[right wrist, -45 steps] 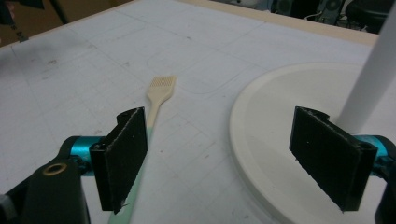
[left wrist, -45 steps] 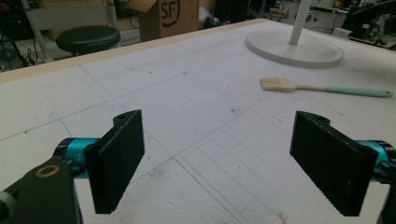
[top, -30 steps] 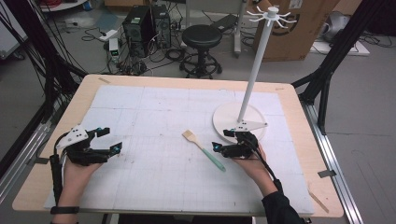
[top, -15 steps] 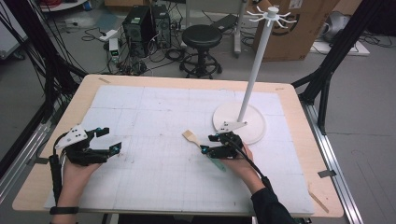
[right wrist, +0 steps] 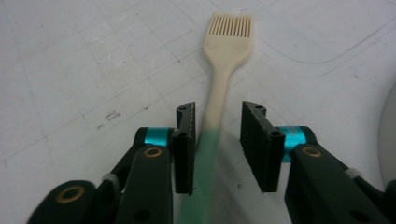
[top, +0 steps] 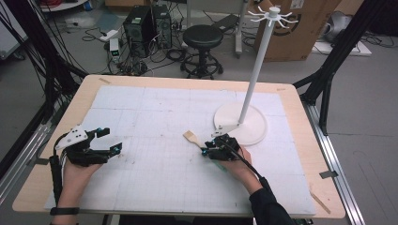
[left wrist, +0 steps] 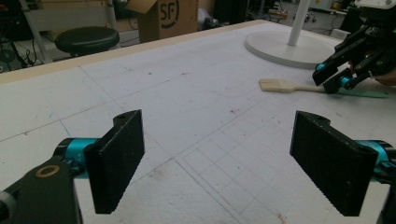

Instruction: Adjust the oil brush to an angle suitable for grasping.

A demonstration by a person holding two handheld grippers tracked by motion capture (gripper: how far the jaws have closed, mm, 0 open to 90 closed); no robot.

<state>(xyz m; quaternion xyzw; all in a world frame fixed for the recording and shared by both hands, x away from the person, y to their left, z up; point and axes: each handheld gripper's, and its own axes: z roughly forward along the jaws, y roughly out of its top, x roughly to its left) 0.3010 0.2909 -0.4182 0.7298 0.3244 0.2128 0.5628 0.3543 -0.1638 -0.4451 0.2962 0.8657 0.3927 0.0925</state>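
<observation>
Two grippers sit low over the table (top: 155,197) — the left gripper (top: 109,140) rests at the near left, jaws wide and empty. Right of centre, the right gripper (right wrist: 217,144) straddles the brush (right wrist: 223,70) handle, jaws just closing, not yet clamped — brush flat beside the stand (top: 256,124).

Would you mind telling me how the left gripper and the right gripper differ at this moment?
The left gripper has its jaws spread wide with bare mat between them, while the right gripper has jaws that have just been closing, set narrow around the brush handle, a gap remaining on one side. The left gripper sits far from the brush; the right gripper straddles the handle where cream meets green. Both have flat black jaw pads and blue fittings, low over the white mat.
</observation>
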